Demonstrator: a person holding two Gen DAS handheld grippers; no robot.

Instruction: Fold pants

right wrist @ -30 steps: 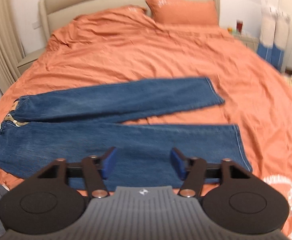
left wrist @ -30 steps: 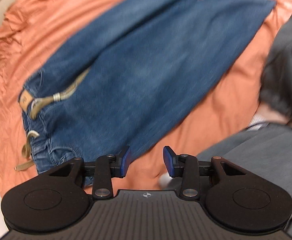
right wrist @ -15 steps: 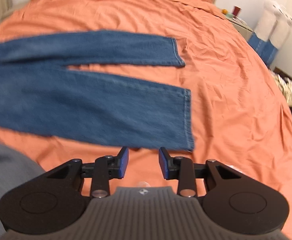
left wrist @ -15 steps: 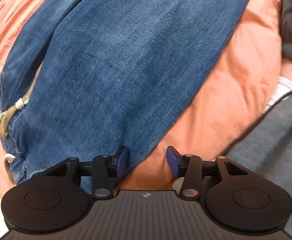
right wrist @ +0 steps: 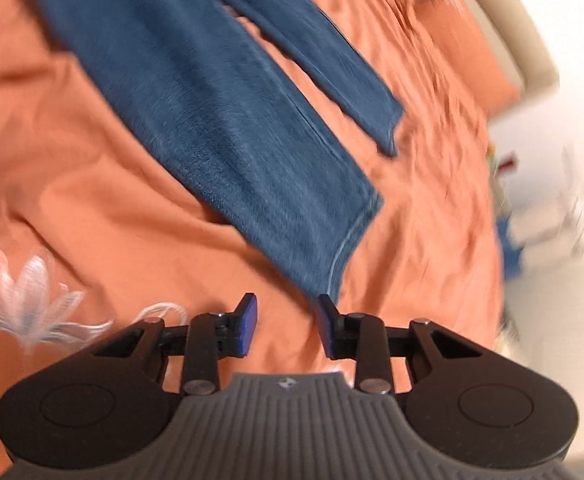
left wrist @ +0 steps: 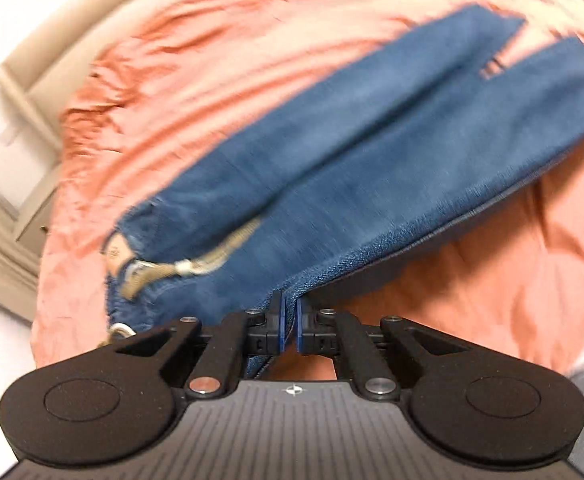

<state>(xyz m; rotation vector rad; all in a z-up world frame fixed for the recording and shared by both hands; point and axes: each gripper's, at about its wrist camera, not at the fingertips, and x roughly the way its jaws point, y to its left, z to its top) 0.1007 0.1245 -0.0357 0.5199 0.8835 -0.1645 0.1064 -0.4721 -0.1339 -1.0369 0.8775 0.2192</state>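
Jeans [left wrist: 372,168] blue denim, flat | left gripper [left wrist: 289,320] fingers clenched on edge | right gripper [right wrist: 288,320] fingers apart, empty

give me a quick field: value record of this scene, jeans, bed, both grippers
surface: orange bedsheet
jeans: blue jeans spread flat, both legs apart, beige drawstring at the waist
left gripper: left gripper shut on the near side edge of the jeans by the waist, edge lifted off the sheet
right gripper: right gripper open, just short of the near leg's hem corner, nothing between its fingers
fold status: not started
image quality: both views motion-blurred
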